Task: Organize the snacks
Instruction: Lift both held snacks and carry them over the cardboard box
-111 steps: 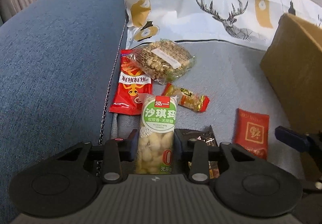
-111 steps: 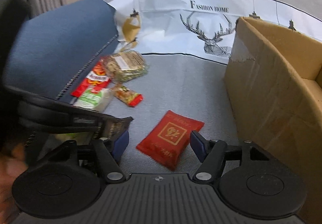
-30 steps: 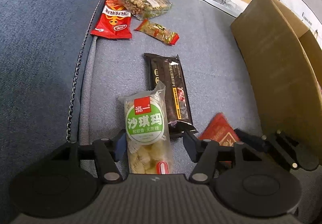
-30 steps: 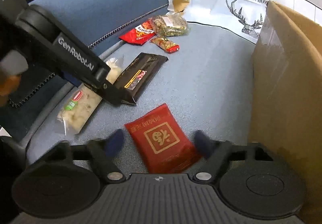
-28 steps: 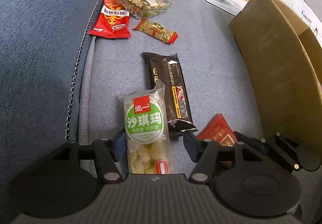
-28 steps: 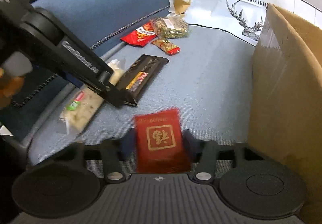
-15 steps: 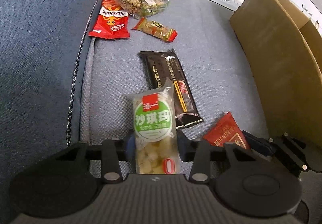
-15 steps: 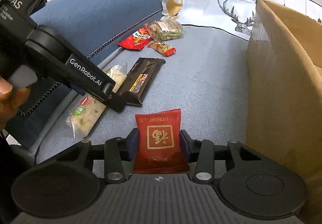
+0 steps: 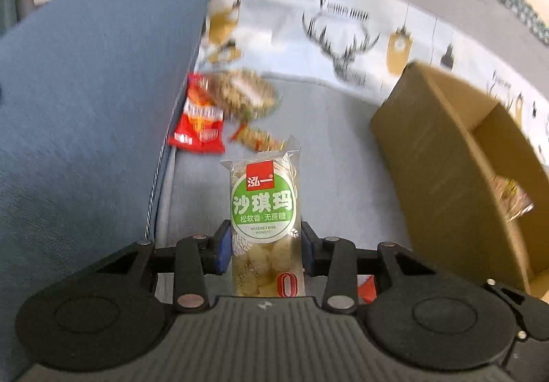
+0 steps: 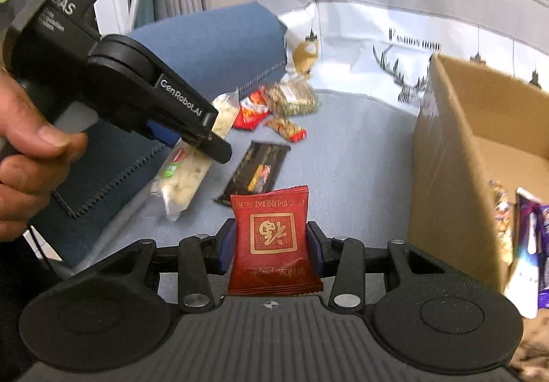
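Grey sofa seat (image 10: 360, 155) with blue armrest (image 9: 85, 90), deer-print cover (image 9: 343, 21) draped behind, cardboard box (image 10: 456, 159) at seat's right edge, left hand-held gripper (image 9: 264, 246) clamped on green-label snack pack (image 9: 264, 207), right hand-held gripper (image 10: 271, 246) clamped on red packet (image 10: 271, 238)

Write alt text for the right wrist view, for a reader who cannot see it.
The right hand-held gripper is shut on a red snack packet, held above a grey sofa seat. To the left, the left hand-held gripper grips a clear bag of pale snacks; a black bar wrapper lies on the seat, and an open cardboard box stands at right.
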The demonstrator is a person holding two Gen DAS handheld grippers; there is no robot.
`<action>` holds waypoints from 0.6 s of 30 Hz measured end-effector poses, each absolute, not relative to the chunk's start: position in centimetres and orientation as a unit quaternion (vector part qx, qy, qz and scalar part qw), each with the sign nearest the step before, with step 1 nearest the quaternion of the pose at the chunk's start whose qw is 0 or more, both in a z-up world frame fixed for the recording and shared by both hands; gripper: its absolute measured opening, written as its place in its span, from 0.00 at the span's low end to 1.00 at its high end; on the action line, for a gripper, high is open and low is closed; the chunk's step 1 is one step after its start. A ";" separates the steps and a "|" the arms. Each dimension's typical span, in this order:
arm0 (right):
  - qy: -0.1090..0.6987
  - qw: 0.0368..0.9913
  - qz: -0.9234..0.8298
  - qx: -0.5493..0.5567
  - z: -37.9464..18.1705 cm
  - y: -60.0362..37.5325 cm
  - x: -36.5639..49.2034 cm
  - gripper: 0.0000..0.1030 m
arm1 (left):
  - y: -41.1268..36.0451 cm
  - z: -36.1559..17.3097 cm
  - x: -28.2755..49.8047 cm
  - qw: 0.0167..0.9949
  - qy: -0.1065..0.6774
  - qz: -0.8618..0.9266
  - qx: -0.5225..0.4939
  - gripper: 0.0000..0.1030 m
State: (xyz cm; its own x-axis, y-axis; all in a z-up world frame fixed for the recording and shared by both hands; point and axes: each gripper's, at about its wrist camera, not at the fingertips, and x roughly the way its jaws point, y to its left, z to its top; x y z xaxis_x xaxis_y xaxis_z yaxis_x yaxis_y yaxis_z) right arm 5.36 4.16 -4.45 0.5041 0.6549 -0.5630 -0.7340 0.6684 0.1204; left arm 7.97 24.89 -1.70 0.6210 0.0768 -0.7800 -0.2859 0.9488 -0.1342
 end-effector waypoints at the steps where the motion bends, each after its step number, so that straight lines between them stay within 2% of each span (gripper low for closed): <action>1: 0.288 0.868 0.400 -0.065 -4.0 3.9 5.2 0.43 | 24.8 -1.3 7.7 0.897 0.412 0.104 -0.122 0.42; 9: 0.227 0.901 0.370 -0.004 2.1 -0.1 6.2 0.43 | 23.1 1.5 6.8 0.930 0.331 0.111 -0.114 0.42; 18: 0.159 0.939 0.305 0.029 8.2 -8.6 12.3 0.43 | 19.3 3.1 7.9 0.952 0.267 0.098 -0.113 0.42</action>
State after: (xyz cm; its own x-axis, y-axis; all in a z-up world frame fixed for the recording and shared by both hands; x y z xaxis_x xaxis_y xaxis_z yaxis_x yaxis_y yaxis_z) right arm 12.31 -8.60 8.22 0.7634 0.5819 -0.2805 -0.5634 0.8122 0.1515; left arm 7.91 19.33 3.15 0.8384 0.1255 -0.5304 -0.2466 0.9552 -0.1638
